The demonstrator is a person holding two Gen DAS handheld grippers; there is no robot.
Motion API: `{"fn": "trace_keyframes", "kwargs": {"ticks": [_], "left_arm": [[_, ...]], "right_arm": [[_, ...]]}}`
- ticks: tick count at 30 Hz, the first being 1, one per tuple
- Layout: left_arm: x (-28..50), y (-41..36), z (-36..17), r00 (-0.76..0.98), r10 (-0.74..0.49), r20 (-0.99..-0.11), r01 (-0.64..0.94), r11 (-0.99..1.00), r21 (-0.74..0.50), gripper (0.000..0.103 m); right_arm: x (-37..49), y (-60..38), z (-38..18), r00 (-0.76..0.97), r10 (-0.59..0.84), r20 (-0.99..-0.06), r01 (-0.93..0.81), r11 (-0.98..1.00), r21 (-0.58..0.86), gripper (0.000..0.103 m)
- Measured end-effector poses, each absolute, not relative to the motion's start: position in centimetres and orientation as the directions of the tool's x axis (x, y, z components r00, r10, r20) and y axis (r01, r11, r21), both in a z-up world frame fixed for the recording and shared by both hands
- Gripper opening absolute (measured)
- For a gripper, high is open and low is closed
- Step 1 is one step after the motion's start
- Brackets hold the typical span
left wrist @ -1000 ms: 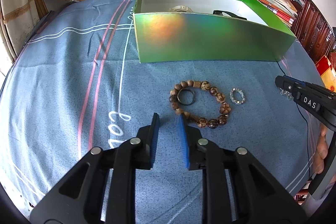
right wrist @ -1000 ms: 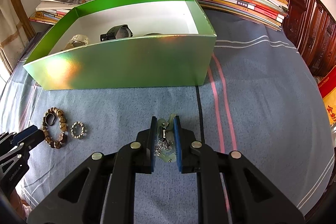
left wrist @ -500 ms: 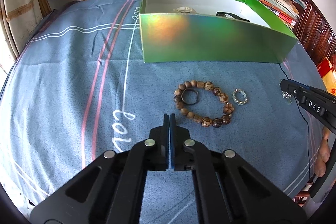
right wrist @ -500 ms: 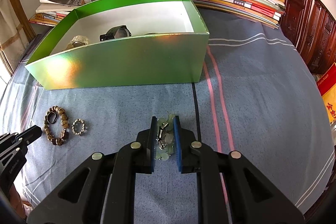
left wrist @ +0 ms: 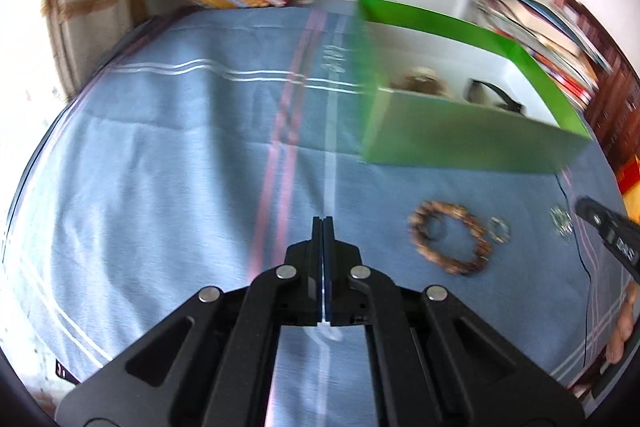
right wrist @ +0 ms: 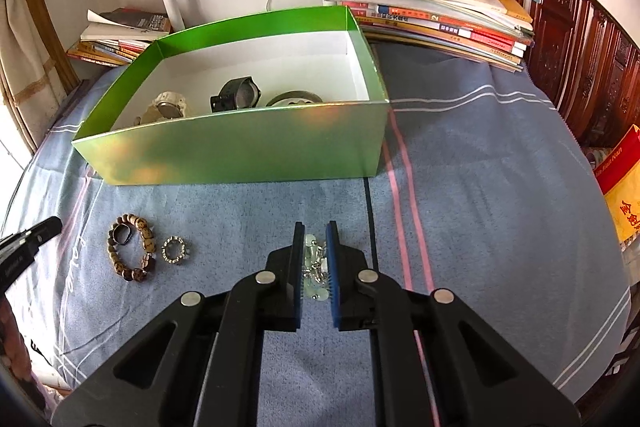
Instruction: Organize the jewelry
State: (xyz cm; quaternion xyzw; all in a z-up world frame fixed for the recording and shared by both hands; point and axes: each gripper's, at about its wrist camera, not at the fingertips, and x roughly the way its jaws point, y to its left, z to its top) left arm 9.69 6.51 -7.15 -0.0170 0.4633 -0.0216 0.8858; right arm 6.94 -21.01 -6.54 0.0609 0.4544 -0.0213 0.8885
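Two pairs of tongs worked over a blue striped cloth (right wrist: 480,187) that might have covered a desk or a bed; the pictures did not settle which. The left tongs (left wrist: 322,227), spread a second earlier and shut by half a second ago, stayed pressed together and empty, and had swung leftward: the wooden bead bracelet (left wrist: 448,241), once dead ahead of them, now lay out at about 3 o'clock from the tips. That view was motion-blurred, so the swing was probably unfinished. I judge the left side was standing clear, not reaching for anything.

The right tongs (right wrist: 315,263) had risen and moved toward the green box (right wrist: 240,143). Their blue pads (right wrist: 331,267) kept pinching a small tangle of silver chain and pale green beads (right wrist: 314,269), likely earrings or a short chain, though it was too small to name surely. Compared with a second earlier the box sat larger and nearer at 12 o'clock, so the carry toward it looked under way, with the drop not yet done.

Only the right view showed the box's white interior clearly: a cream watch (right wrist: 170,105), a dark watch (right wrist: 238,95) and a dark bangle-like ring (right wrist: 294,97) lying inside. It also showed the bracelet with a dark ring (right wrist: 122,235) inside its loop and a small sparkling ring (right wrist: 174,250) just beside it, all at 9 o'clock from the tips. The left view alone showed the held piece from outside, glinting at the tip of the right tongs at its far right edge.
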Motion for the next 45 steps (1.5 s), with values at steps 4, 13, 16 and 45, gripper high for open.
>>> {"fn": "trace_keyframes", "kwargs": {"ticks": [4, 13, 16, 45], "left_arm": [[10.2, 8.1, -7.4, 0.556, -0.04, -0.83, -0.015, 0.998, -0.059, 0.001], [10.2, 3.3, -9.2, 0.491, -0.145, -0.859, 0.119, 0.988, -0.098, 0.007], [10.3, 1.2, -9.4, 0.471, -0.181, -0.863, 0.159, 0.98, -0.119, 0.014], [9.9, 1.8, -9.8, 0.496, -0.063, -0.866, 0.11, 0.994, -0.01, 0.041]], "right_arm": [[7.1, -21.4, -6.8, 0.579, 0.02, -0.815, 0.106, 0.989, 0.1, 0.011], [7.3, -21.9, -7.7, 0.565, 0.012, -0.825, 0.124, 0.987, 0.099, 0.02], [7.3, -22.2, -8.0, 0.562, 0.016, -0.827, 0.126, 0.986, 0.105, 0.021], [7.7, -22.1, -8.7, 0.546, 0.011, -0.838, 0.132, 0.986, 0.1, 0.033]]}}
